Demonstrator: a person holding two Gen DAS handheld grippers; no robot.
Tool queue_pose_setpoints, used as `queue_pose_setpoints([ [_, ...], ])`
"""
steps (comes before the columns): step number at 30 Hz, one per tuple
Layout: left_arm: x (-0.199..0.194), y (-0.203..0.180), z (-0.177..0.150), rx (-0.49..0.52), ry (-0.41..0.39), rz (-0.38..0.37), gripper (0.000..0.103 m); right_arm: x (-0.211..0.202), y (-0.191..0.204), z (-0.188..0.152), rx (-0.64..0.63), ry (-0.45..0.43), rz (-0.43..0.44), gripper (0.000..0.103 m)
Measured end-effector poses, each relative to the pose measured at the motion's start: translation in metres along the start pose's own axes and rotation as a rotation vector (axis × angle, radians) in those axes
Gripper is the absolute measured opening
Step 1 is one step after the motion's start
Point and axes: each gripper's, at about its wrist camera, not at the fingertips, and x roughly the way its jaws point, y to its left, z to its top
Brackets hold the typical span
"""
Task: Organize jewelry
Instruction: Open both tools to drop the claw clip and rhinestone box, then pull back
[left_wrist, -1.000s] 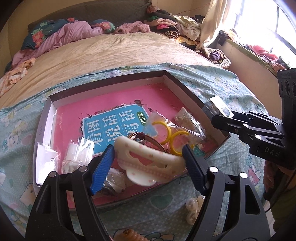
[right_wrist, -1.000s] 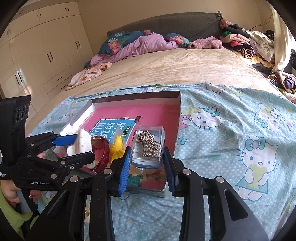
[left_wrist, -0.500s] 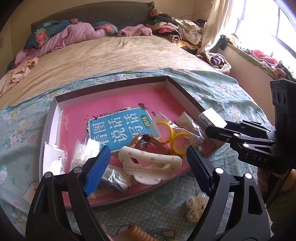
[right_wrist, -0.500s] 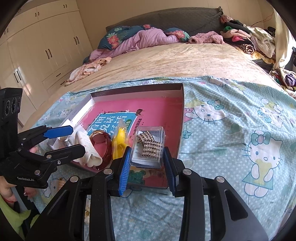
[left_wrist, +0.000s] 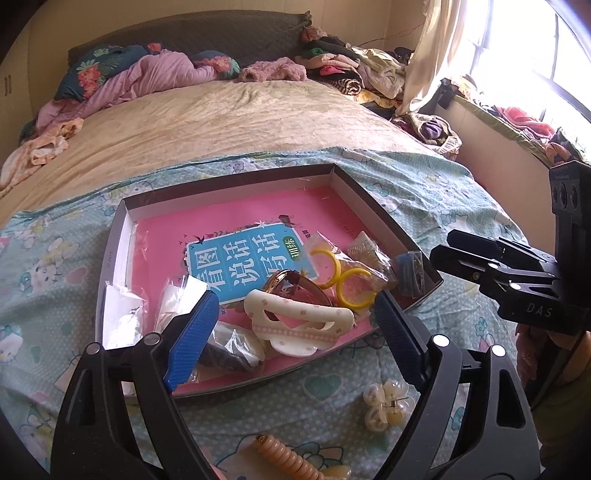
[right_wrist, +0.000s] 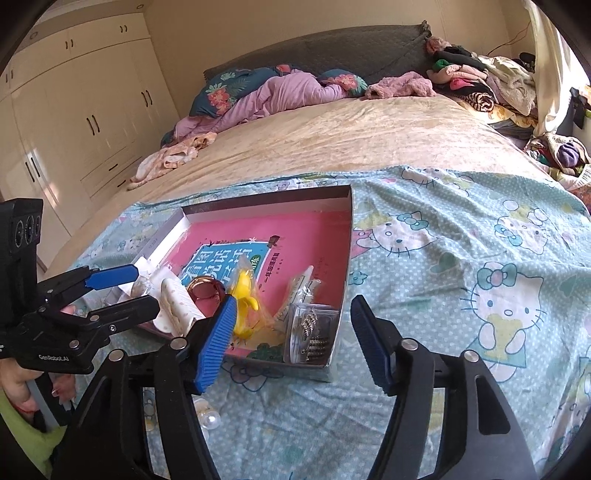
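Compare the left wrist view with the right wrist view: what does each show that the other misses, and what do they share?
Only the left wrist view shows the window, the coiled orange hair tie and the whole pearl hair clip on the bedsheet.

Only the right wrist view shows the white wardrobe and, clearly, the clear plastic case of rhinestone pieces lying in the box corner, free of the opening right gripper.

Both show the shallow box, the pink book, the cream hair claw, the yellow rings and the opening left gripper, nothing between its fingers.
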Motion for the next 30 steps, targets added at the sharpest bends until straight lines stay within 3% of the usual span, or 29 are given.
queue_pose_setpoints([
  [7,-0.019,-0.001,0.001,-0.011,-0.031,0.012,0.093,-0.023,0.002,0.004,0.017,-0.054,0.003,0.083],
  [17,-0.05,-0.001,-0.001,-0.012,-0.078,0.048,0.093,-0.052,0.021,0.004,-0.015,-0.101,0.026,0.087],
  [30,-0.082,0.001,-0.022,-0.017,-0.107,0.087,0.093,-0.068,0.055,-0.007,-0.085,-0.089,0.061,0.087],
])
